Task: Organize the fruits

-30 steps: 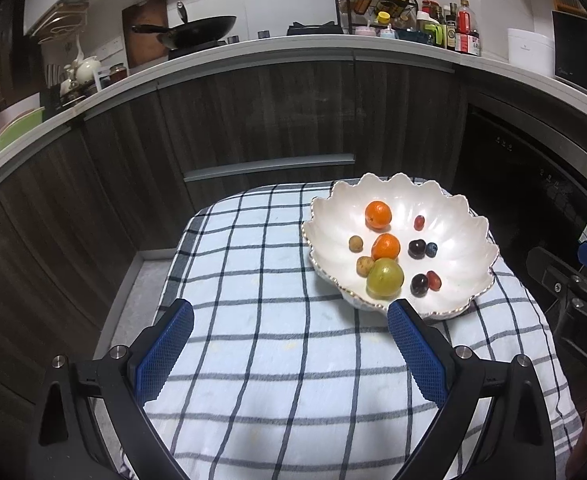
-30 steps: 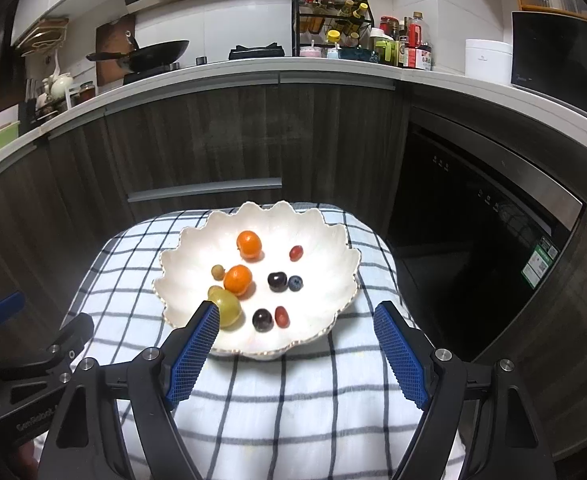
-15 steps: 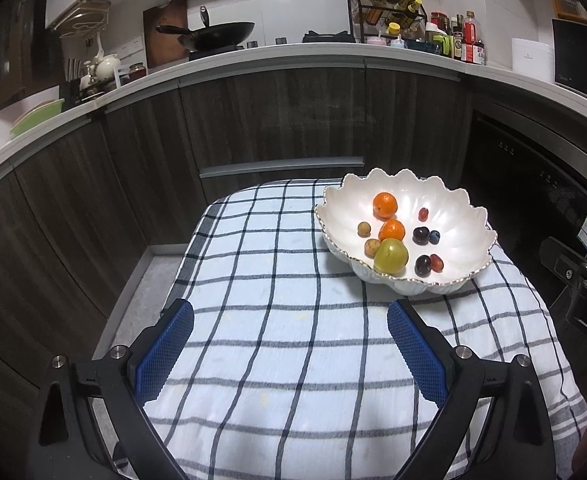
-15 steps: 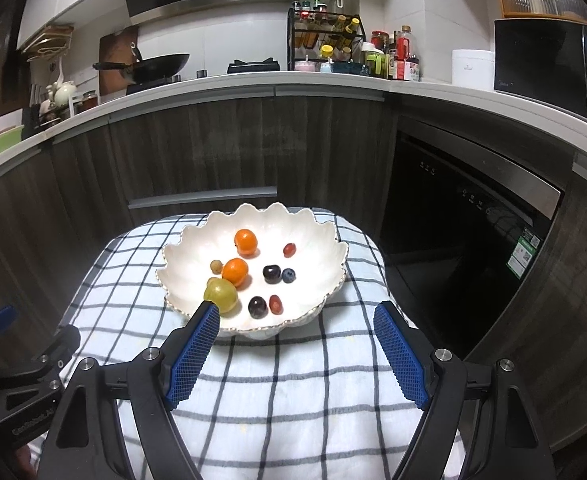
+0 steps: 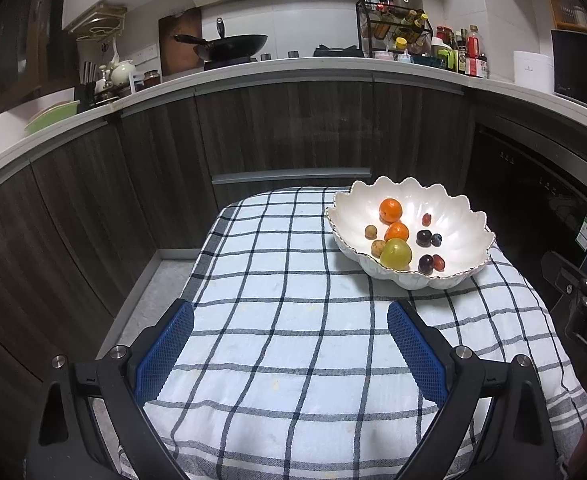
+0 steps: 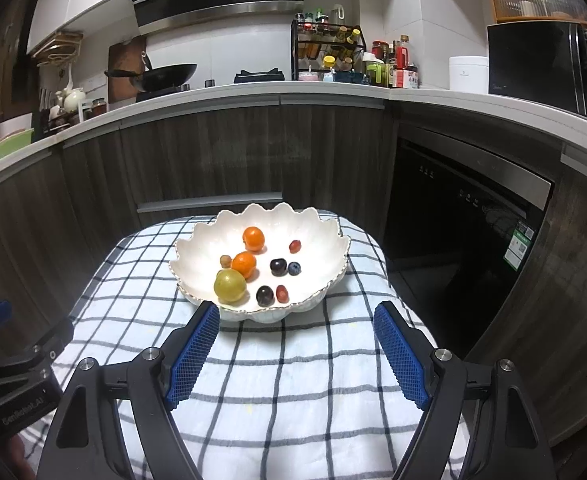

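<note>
A white scalloped bowl [image 5: 465, 224] [image 6: 317, 240] sits at the far right of a checked cloth [image 5: 285, 320] [image 6: 277, 360]. It holds two oranges [image 5: 390, 209] [image 6: 253, 238], a green-yellow fruit [image 5: 395, 254] [image 6: 230, 286], dark grapes [image 5: 424, 237] [image 6: 278, 266], a blueberry [image 6: 294, 268] and small brown fruits [image 5: 370, 231]. My left gripper [image 5: 289, 322] is open and empty, above the cloth, left of and short of the bowl. My right gripper [image 6: 295, 320] is open and empty, just short of the bowl's near rim.
Dark wood cabinets [image 6: 213, 152] curve behind the table under a white counter with a wok [image 6: 165, 74] and a spice rack [image 6: 329, 56]. A black dishwasher [image 6: 461, 232] stands at the right. The table drops off to grey floor [image 5: 149, 304] at the left.
Both grippers have drawn back and risen away from the bowl, which looks smaller and farther now. Both stay open and empty. The fruits have not moved.
</note>
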{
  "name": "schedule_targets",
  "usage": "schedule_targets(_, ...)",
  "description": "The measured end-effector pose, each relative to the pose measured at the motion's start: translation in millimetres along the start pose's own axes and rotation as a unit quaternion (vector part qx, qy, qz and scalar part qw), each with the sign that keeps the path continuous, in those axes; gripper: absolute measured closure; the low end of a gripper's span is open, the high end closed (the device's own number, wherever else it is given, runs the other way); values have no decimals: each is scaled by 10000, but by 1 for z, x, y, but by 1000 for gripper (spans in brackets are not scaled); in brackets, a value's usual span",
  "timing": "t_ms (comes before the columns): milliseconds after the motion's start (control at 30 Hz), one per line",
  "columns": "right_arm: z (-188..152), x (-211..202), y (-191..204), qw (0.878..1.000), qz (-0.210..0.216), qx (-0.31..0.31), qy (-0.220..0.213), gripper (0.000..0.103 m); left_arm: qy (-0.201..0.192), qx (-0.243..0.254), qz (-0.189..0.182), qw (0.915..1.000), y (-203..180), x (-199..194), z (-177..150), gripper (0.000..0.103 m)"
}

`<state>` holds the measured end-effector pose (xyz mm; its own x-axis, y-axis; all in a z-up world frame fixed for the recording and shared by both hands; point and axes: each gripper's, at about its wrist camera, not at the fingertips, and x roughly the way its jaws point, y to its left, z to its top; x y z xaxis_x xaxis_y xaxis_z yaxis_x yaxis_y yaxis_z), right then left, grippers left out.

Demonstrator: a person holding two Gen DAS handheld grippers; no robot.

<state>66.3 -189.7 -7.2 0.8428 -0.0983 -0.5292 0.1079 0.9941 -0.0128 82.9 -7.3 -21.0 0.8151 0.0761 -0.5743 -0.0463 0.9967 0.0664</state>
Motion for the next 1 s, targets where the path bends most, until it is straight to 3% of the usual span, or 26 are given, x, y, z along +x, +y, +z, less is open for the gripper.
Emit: schedule_targets(1000, -3, -6, 0, 10000, 38, 27, 6, 23, -104, -10, 52, 9999, 1, -6, -1, 2)
